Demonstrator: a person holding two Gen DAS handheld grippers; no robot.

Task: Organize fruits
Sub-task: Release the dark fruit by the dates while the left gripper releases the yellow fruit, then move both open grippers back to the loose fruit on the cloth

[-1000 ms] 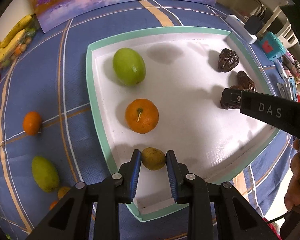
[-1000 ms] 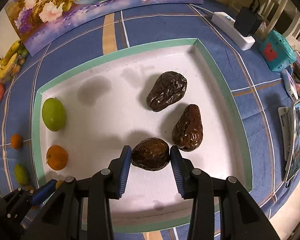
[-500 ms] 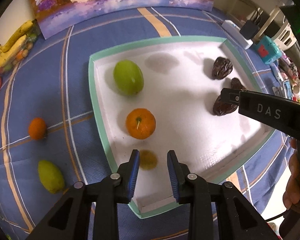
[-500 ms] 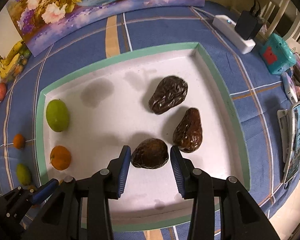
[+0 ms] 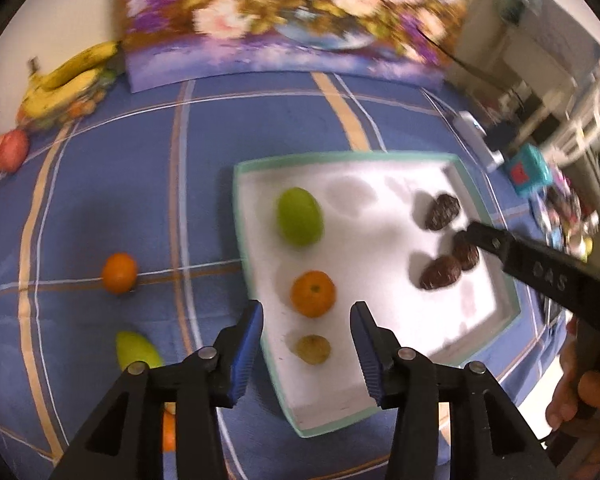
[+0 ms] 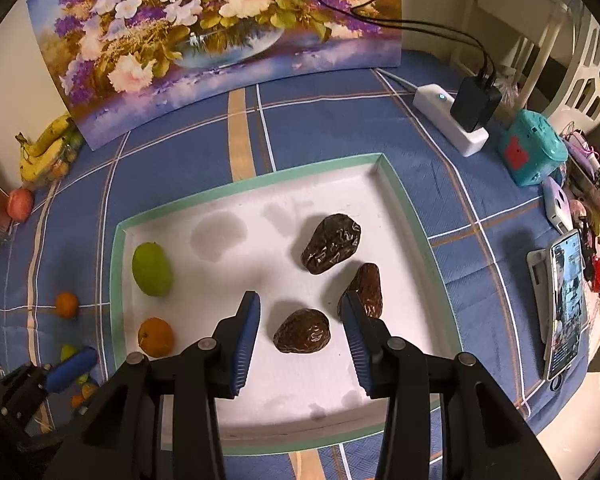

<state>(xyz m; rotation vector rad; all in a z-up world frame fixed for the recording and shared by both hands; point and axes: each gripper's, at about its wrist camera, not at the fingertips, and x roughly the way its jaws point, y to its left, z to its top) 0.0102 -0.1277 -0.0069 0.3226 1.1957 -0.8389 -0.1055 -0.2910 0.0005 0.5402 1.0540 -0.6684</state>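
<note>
Our left gripper point(image 5: 306, 338) is released, its jaws spread wide above the near left corner of the white tray point(image 5: 476, 196), with nothing between them. Below that gap a small yellow-brown fruit point(image 5: 313, 349) lies on the tray floor, an orange point(image 5: 313, 293) just beyond it and a green fruit point(image 5: 299, 216) farther back. Our right gripper point(image 6: 302, 322) is likewise released, held over the tray's right half; a dark wrinkled fruit point(image 6: 302, 336) rests on the tray beneath its parted jaws, untouched. Two more dark fruits point(image 6: 331, 243) lie just past it, one point(image 6: 366, 288) partly behind the right jaw. Left of the tray, on the blue checked tabletop point(image 6: 320, 120), sit a loose orange point(image 5: 119, 273) and a green-yellow fruit point(image 5: 138, 350). Bananas point(image 6: 44, 148) and a flower painting point(image 6: 220, 32) stand at the far edge.
</note>
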